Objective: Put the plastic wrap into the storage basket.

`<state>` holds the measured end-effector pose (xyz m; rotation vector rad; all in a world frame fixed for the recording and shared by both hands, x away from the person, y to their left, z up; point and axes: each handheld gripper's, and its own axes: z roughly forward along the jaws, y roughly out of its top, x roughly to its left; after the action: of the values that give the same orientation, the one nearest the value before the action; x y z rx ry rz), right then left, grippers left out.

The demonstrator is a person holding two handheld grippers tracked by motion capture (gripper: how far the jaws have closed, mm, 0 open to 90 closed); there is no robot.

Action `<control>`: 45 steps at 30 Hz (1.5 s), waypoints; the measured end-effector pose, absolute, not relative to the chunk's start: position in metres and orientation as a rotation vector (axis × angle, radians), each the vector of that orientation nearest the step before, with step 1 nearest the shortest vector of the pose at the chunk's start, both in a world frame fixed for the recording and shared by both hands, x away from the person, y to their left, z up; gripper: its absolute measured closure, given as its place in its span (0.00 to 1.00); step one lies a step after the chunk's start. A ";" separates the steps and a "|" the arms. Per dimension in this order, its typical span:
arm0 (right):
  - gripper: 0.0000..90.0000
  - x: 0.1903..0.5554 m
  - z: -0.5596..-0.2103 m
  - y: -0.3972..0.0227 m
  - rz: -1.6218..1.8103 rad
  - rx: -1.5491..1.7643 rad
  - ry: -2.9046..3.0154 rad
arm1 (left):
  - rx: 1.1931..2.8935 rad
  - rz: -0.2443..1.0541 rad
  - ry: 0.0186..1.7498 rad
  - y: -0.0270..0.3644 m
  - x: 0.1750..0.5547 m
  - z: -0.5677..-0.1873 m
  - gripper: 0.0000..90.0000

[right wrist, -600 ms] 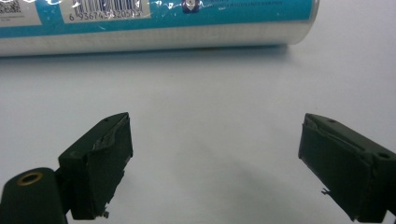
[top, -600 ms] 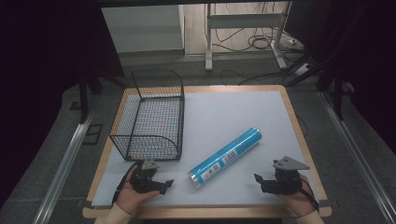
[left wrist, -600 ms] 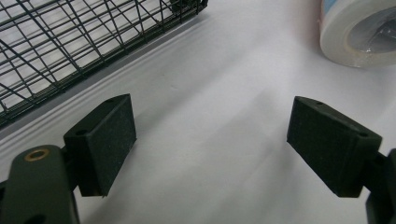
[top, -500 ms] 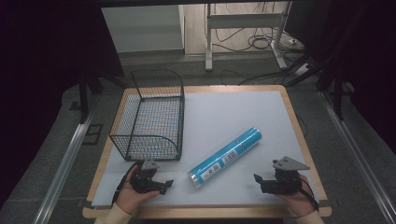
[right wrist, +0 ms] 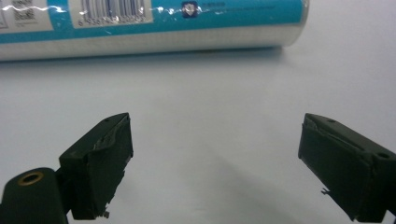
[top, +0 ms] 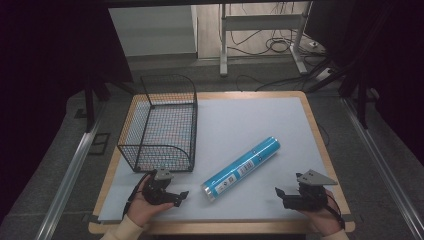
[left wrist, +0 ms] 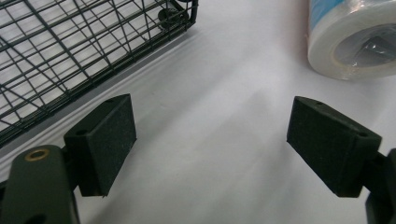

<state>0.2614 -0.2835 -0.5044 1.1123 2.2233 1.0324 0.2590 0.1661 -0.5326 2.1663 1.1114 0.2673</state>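
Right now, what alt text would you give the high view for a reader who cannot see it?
A blue tube lies diagonally on a white table, beside an empty wire basket. At the near edge, the left hand-held gripper and right hand-held gripper rest on either side of it, touching nothing.

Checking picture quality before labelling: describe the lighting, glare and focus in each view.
High view: white table mat evenly lit, surroundings dark. Left gripper view: wire basket casts a soft shadow; the roll's end looks slightly soft. Right gripper view: glare streaks along the roll's wrap; jaws sharp.
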 end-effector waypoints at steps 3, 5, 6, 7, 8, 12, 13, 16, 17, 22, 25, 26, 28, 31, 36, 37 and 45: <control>0.12 0.261 -0.504 -0.284 1.032 1.112 2.223 | 2.175 0.275 1.094 0.165 0.257 -0.527 0.18; 0.12 0.260 -0.504 -0.283 1.037 1.105 2.225 | 2.178 0.279 1.084 0.165 0.257 -0.525 0.18; 0.12 0.260 -0.504 -0.283 1.039 1.105 2.225 | 2.184 0.293 1.064 0.163 0.255 -0.520 0.18; 0.12 0.260 -0.504 -0.283 1.039 1.105 2.225 | 2.184 0.293 1.064 0.163 0.255 -0.520 0.18; 0.12 0.261 -0.505 -0.282 1.032 1.106 2.232 | 2.185 0.301 1.044 0.162 0.253 -0.515 0.18; 0.12 0.261 -0.507 -0.281 1.022 1.107 2.233 | 2.176 0.293 1.026 0.160 0.251 -0.506 0.18; 0.12 0.261 -0.507 -0.281 1.022 1.107 2.233 | 2.176 0.293 1.026 0.160 0.251 -0.506 0.18; 0.12 0.262 -0.507 -0.282 1.023 1.102 2.235 | 2.166 0.284 1.019 0.155 0.251 -0.498 0.18; 0.12 0.262 -0.507 -0.283 1.025 1.105 2.236 | 2.167 0.285 1.017 0.154 0.252 -0.496 0.18; 0.12 0.262 -0.506 -0.283 1.032 1.112 2.229 | 2.152 0.331 1.023 0.147 0.254 -0.476 0.18; 0.12 0.262 -0.505 -0.283 1.037 1.113 2.226 | 2.147 0.322 1.015 0.141 0.254 -0.466 0.18; 0.12 0.262 -0.505 -0.283 1.036 1.113 2.226 | 2.157 0.318 1.005 0.139 0.254 -0.464 0.18; 0.12 0.262 -0.505 -0.282 1.031 1.113 2.229 | 2.166 0.312 1.003 0.135 0.256 -0.463 0.18; 0.12 0.262 -0.506 -0.282 1.023 1.113 2.236 | 2.175 0.302 0.998 0.131 0.258 -0.461 0.18; 0.12 0.263 -0.505 -0.284 1.028 1.119 2.228 | 2.188 0.289 0.972 0.119 0.264 -0.452 0.19; 0.12 0.263 -0.506 -0.284 1.026 1.118 2.228 | 2.188 0.289 0.972 0.119 0.264 -0.452 0.19; 0.12 0.263 -0.506 -0.284 1.022 1.112 2.232 | 2.227 0.311 0.915 0.104 0.267 -0.446 0.17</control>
<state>0.2625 -0.2837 -0.5057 1.1118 2.2318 1.0217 0.2672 0.1042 -0.4460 2.2265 0.9146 0.3114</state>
